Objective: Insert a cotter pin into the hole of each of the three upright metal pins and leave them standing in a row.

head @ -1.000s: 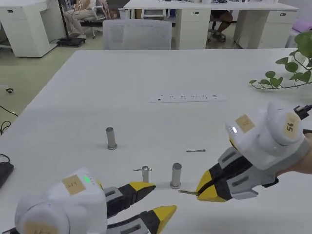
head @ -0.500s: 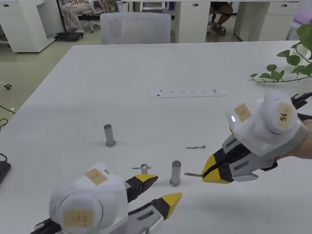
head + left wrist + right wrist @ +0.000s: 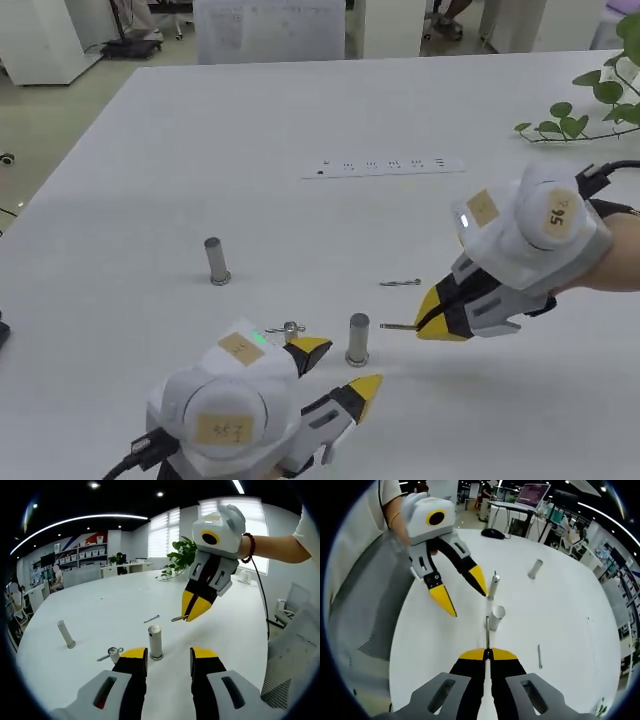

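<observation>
The right gripper (image 3: 432, 320) has raised the cotter pin (image 3: 397, 326), clamped in its jaws, level with the middle metal pin (image 3: 358, 340)'s top, tip just short. The left gripper (image 3: 345, 364) hovers nearby, jaws apart and empty.

Three metal pins (image 3: 214, 261) (image 3: 358, 339) (image 3: 293, 329), three cotter pins (image 3: 400, 283) (image 3: 396, 326) (image 3: 275, 330) and two grippers (image 3: 350, 363) (image 3: 418, 325) are sharing a table (image 3: 300, 110) with one power strip (image 3: 383, 166), at 12 o'clock, and one plant (image 3: 590, 110)
</observation>
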Available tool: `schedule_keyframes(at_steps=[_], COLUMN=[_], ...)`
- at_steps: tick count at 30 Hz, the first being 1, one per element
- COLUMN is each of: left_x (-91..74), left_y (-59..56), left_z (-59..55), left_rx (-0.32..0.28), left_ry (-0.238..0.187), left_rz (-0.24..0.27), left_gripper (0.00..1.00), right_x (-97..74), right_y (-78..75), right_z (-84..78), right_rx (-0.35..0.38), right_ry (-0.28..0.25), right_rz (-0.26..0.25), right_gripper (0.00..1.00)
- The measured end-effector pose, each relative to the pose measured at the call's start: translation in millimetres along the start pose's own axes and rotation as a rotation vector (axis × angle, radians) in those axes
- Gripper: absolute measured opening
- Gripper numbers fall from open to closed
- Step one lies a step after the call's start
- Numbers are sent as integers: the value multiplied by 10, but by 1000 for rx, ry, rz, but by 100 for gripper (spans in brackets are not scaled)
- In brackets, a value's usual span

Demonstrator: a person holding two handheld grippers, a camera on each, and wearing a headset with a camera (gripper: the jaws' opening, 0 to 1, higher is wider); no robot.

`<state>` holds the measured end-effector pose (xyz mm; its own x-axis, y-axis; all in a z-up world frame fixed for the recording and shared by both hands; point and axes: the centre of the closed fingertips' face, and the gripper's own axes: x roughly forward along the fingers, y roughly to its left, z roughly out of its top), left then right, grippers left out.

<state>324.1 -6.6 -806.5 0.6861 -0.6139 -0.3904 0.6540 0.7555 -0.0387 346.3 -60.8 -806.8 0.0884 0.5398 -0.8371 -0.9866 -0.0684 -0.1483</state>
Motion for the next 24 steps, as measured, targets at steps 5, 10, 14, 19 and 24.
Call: schedule_keyframes(at_steps=[5, 10, 14, 19, 24], left_x=[104, 178, 248, 321, 378], left_y=[59, 111, 143, 161, 192], left_z=[-35, -31, -86, -116, -122], left_rx=[-10, -19, -20, -29, -33], left_ry=[12, 6, 21, 24, 19], left_rz=[25, 62, 82, 101, 117], left_gripper=[32, 30, 28, 25, 23], right_x=[54, 109, 144, 163, 182], right_y=[-66, -139, -195, -227, -222], right_z=[-31, -78, -109, -127, -143], right_rx=[-19, -24, -28, -34, -40], right_ry=[16, 25, 28, 26, 29], right_rz=[2, 2, -1, -1, 7], right_gripper=[4, 4, 4, 4, 4])
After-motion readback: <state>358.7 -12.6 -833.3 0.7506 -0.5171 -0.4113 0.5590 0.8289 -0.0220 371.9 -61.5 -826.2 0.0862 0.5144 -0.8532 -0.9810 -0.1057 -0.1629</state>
